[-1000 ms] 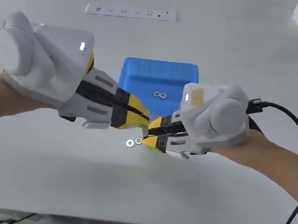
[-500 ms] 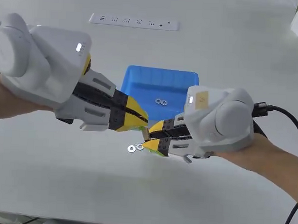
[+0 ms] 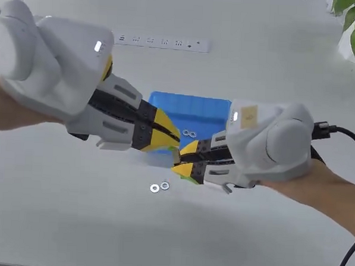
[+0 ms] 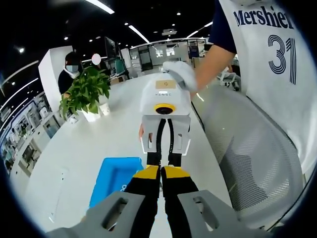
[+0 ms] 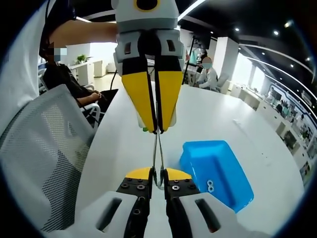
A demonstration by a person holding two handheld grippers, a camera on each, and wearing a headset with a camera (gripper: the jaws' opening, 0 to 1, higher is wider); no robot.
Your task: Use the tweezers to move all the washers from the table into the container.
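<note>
**Left gripper** [image 3: 175, 136]: held high on the left of the head view. Its yellow-tipped jaws are pressed together on the far end of the tweezers.

**Right gripper** [image 3: 177, 164]: held low on the right and pointed toward the left gripper, tips nearly meeting it. Its jaws are pinched shut on the near end of the tweezers. A black cable [image 3: 347, 139] trails from its rear.

**Tweezers** [image 5: 157, 148]: a thin metal pair, seen in the right gripper view stretched straight between the two sets of jaws and clamped at both ends, above the table.

**Loose washers** [image 3: 160, 186]: two small silver rings lying flat on the table [image 3: 66, 216], just beside each other. They sit below the gripper tips and near the front edge of the container, outside it.

**Container** [image 3: 200, 106]: a shallow blue tray on the table behind the grippers, its front partly hidden by them.

**Stored washers** [image 3: 189, 133]: two rings side by side on the container floor, close together.

**Power strip** [image 3: 161, 41]: white, lying flat at the far side of the table, well apart from the container.

**Plant** [image 3: 354, 28]: green leaves in a white pot at the far right corner.
</note>
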